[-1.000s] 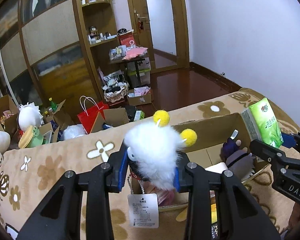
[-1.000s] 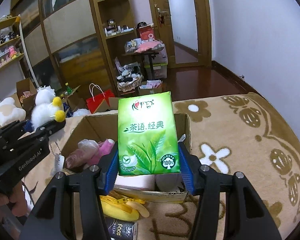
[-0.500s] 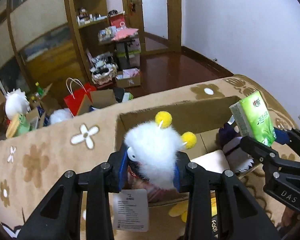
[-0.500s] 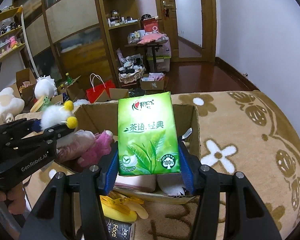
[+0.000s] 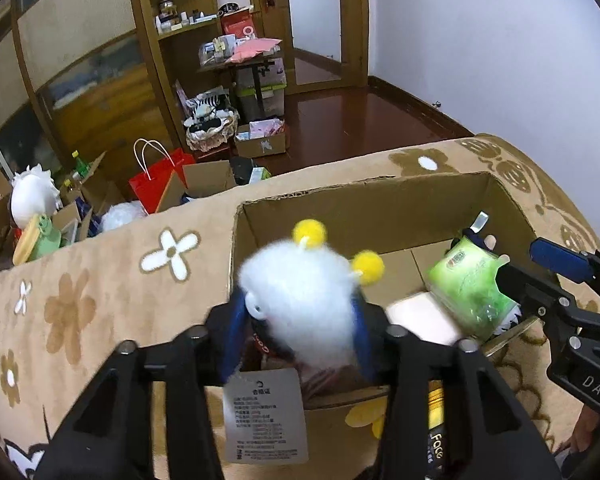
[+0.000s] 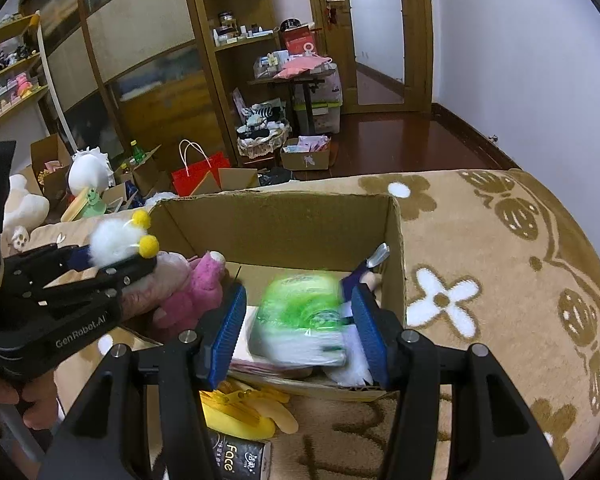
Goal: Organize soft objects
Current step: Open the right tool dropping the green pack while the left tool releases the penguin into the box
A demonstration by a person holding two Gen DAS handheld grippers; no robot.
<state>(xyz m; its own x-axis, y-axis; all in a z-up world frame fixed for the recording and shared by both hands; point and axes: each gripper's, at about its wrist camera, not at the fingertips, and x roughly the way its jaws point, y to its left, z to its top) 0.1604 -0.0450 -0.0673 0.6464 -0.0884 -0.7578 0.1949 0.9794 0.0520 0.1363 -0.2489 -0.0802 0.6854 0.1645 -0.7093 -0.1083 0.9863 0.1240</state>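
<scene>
We note our left gripper (image 5: 300, 320), jaws just widening, white fluffy toy (image 5: 300, 292) between them above the cardboard box (image 5: 340, 204). Right gripper (image 6: 300, 332) stands apart; blurred green tissue pack (image 6: 300, 304) inside the box.

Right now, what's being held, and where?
The left jaws have just been opening and flank the white toy at its sides; grip unclear. The tissue pack sits loose between the right jaws, not held.
</scene>
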